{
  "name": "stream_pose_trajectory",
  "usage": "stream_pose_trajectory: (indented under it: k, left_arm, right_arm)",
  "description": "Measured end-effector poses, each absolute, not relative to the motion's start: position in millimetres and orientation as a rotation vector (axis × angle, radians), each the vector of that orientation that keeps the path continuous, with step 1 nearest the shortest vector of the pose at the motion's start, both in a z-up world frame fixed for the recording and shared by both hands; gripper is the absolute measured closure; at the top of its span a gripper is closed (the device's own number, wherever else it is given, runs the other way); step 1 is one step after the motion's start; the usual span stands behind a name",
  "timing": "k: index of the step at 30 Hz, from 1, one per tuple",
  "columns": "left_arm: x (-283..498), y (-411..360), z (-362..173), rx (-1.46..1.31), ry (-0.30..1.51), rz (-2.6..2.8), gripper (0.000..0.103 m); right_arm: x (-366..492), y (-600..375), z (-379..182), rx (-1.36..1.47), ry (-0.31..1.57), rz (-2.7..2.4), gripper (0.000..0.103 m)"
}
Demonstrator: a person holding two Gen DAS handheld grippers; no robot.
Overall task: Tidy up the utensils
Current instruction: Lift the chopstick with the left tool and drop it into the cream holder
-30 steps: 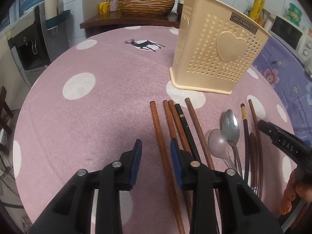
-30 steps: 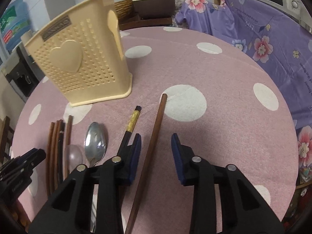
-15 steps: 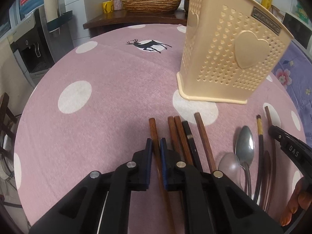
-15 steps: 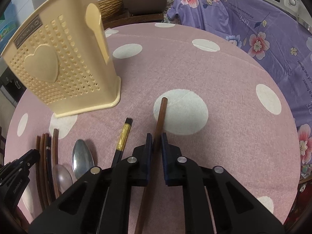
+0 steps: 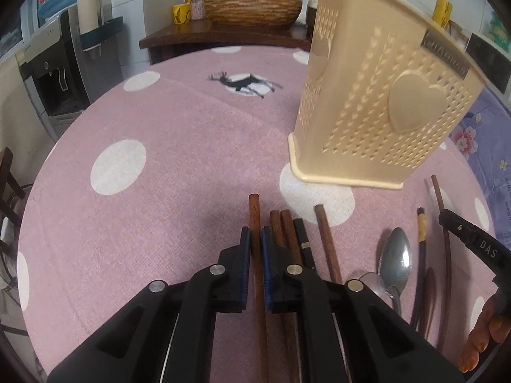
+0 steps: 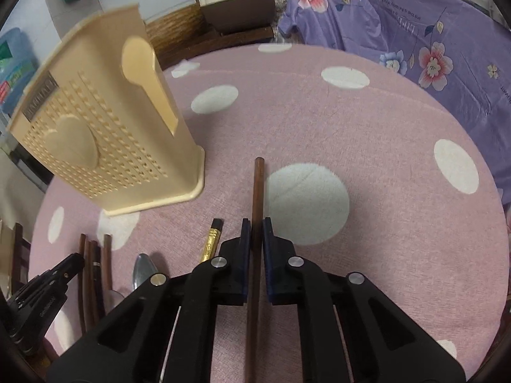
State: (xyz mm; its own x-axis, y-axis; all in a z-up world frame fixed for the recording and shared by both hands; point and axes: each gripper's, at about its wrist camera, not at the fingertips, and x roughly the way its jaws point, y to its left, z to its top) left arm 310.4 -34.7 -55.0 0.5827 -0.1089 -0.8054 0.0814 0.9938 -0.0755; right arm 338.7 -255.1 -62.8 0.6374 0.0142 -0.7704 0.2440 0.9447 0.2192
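Observation:
My left gripper (image 5: 254,234) is shut on a brown wooden chopstick (image 5: 254,210), the leftmost of several lying on the pink dotted tablecloth. Beside it lie more brown chopsticks (image 5: 324,234), a dark one (image 5: 301,239), two spoons (image 5: 394,257) and a gold-banded black chopstick (image 5: 421,233). My right gripper (image 6: 254,226) is shut on another brown chopstick (image 6: 257,188), which points straight ahead. The cream perforated utensil holder (image 5: 377,102) stands upright beyond the utensils, up left in the right wrist view (image 6: 95,134).
The other gripper's black tip (image 5: 469,239) and a hand's fingers (image 5: 482,335) show at the right edge. A wooden counter with a woven basin (image 5: 252,9) lies behind the table. Purple floral cloth (image 6: 431,41) covers things at right. A water dispenser (image 5: 54,76) stands left.
Both grippers have closed from open onto a brown chopstick each. Both moved forward toward the holder, which looms larger now.

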Motion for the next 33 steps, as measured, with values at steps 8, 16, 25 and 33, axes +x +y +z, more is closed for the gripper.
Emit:
stream_pose_trajectory:
  k: [8, 16, 25, 33]
  left_arm:
    - [273, -11, 34, -0.097, 0.703, -0.197, 0.095]
    - [238, 3, 92, -0.079, 0.534, -0.230, 0.095]
    - [230, 8, 105, -0.068, 0.480, -0.215, 0.095]
    - [255, 1, 205, -0.109, 0.342, -0.241, 0.095]
  right_arm:
    - [291, -265, 21, 0.265, 0.631, -0.004, 0.095]
    - [246, -272, 79, 0.202, 0.506, 0.072, 0.096]
    - [247, -273, 92, 0.192, 0.513, 0.082, 0.096]
    - [268, -261, 185, 0.172, 0.407, 0.115, 0.096]
